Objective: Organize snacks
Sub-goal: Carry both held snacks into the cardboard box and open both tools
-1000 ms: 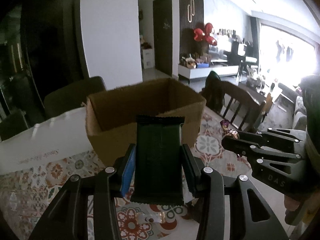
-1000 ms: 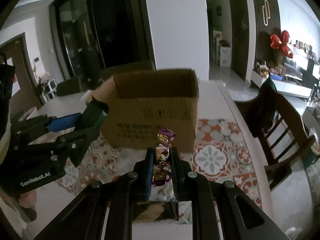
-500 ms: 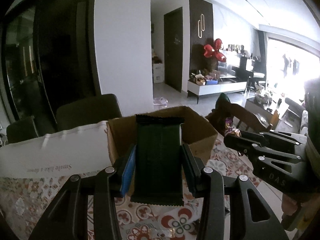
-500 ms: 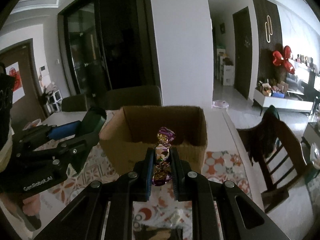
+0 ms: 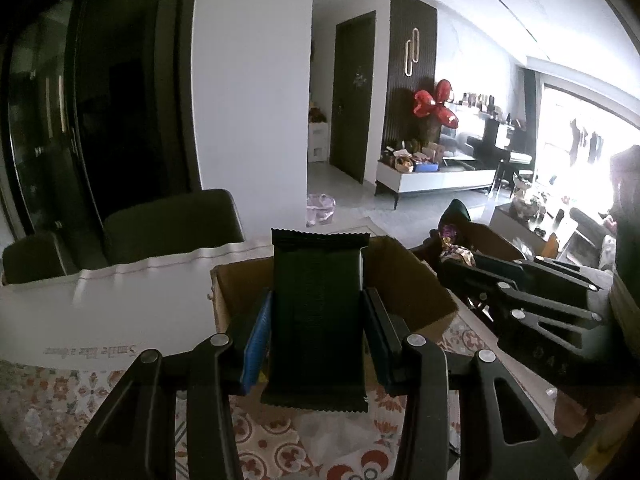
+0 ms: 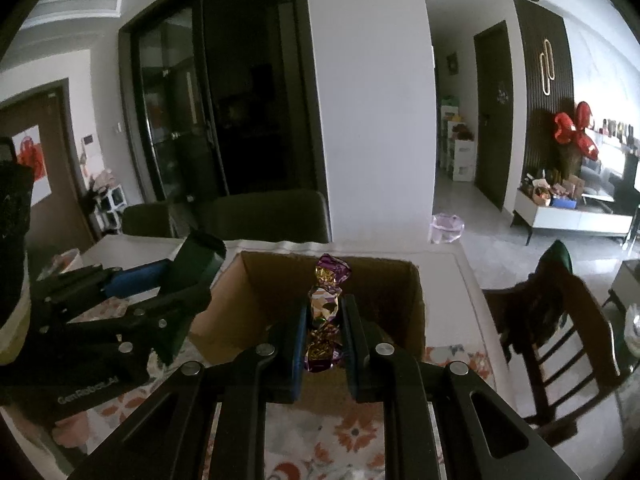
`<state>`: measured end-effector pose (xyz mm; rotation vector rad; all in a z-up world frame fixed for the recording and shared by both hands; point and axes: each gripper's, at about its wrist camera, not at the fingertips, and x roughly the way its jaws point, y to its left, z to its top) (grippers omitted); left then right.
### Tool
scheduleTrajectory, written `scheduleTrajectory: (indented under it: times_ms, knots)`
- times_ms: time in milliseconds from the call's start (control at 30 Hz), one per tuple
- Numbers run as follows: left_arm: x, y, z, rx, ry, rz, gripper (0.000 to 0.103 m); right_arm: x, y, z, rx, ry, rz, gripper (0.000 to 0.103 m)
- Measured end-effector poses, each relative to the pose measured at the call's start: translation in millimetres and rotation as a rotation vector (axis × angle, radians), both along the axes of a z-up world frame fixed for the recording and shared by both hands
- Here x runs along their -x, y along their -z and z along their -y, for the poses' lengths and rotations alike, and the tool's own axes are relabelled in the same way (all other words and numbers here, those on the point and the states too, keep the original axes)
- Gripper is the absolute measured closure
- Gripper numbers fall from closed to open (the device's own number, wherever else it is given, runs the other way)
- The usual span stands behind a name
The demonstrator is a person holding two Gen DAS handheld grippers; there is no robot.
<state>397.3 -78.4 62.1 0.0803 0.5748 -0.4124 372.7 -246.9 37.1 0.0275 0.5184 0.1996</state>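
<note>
— Hovering over the open brown cardboard box (image 5: 404,280) with both loads, ready for the drop?

— Looks so. Left gripper (image 5: 318,320) clamped on a dark green crimped-edge snack bar wrapper (image 5: 318,312), held upright, top end poking over the box's near rim. Right gripper (image 6: 324,320) pinched narrow around a purple-and-gold foil twist candy (image 6: 325,312), also above the near wall of the box

— Inside the box yet?

— Judging not: both snacks held up in the air over the front edge, none let go. Hard to see the box floor, so contents unknown

— Next move?

— Probably pushing each claw a little forward past the rim, tipping down, then spreading the jaws so the pieces fall in. Worth minding the two tools sitting close side by side above one small opening; staggering the drops likely safer

— Anything else nearby?

— White paper bag with script lettering (image 5: 104,316) just left of the box, all on a floral patterned tablecloth (image 5: 60,408); dark dining chair (image 6: 560,320) off to the right, well apart
</note>
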Motion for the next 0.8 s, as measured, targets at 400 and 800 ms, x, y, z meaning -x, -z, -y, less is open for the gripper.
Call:
scheduleTrajectory:
  times_ms: [400,800]
  knots:
    - [-51,23,8,0.004,-0.024,-0.118,0.059,-52,23,4,0.013,0.021,-0.106,0.086]
    - [-47,32,3,-0.038,-0.079,-0.108,0.039,-61,33,9,0.037,0.083,-0.138,0.054]
